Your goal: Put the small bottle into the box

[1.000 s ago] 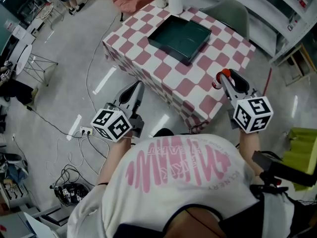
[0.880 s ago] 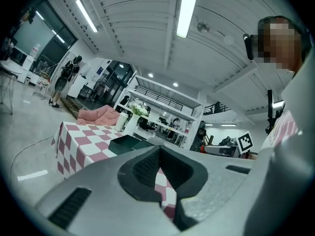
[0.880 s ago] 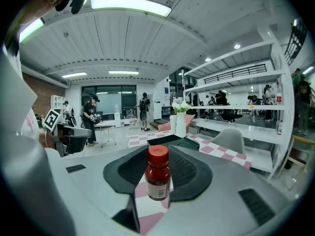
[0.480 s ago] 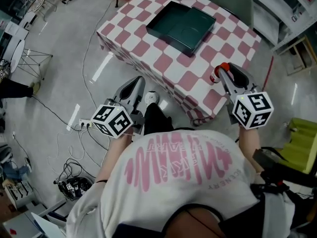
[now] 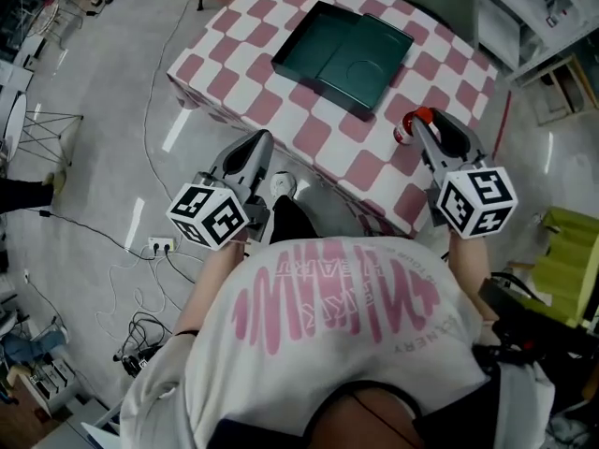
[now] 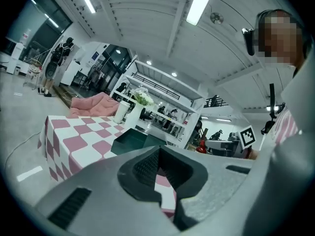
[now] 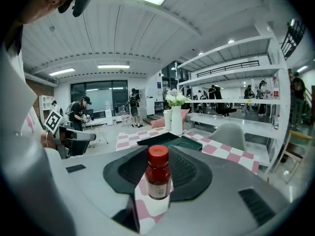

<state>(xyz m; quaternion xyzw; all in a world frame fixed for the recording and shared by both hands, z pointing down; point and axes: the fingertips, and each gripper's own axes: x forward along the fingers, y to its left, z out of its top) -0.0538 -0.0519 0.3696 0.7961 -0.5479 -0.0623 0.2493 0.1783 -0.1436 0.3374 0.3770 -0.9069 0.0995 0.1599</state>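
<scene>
Overhead, right gripper (image 5: 417, 129) sits above the near right part of the table (image 5: 281, 101), close to its near edge. Its jaws are clamped on the small bottle (image 7: 158, 173), one pad on each side of the body.

- Bottle: upright between the pads, red cap on top, dark red contents, pale label low on the body. It stands at the far end of the jaws, roughly centred in the gap. Pink-and-white checked cloth shows below it through the gap. Whether the base touches the cloth, I cannot tell.
- Box (image 5: 342, 56): dark green, shallow, open-topped, lying toward the far middle of the table. From the head view it is well apart from the bottle, on the far left of it. In the right gripper view it shows beyond the cap, in line with the jaws.
- White vase (image 7: 176, 119) with flowers stands by the far edge of the table, past the box.
- Grey chair (image 7: 229, 132) is at the table's right side.
- Left gripper (image 5: 260, 146): off the table, over the floor beside the near left edge. Its own view shows the jaw tips drawn together, nothing between them, only cloth visible through the slit nearer the camera.
</scene>
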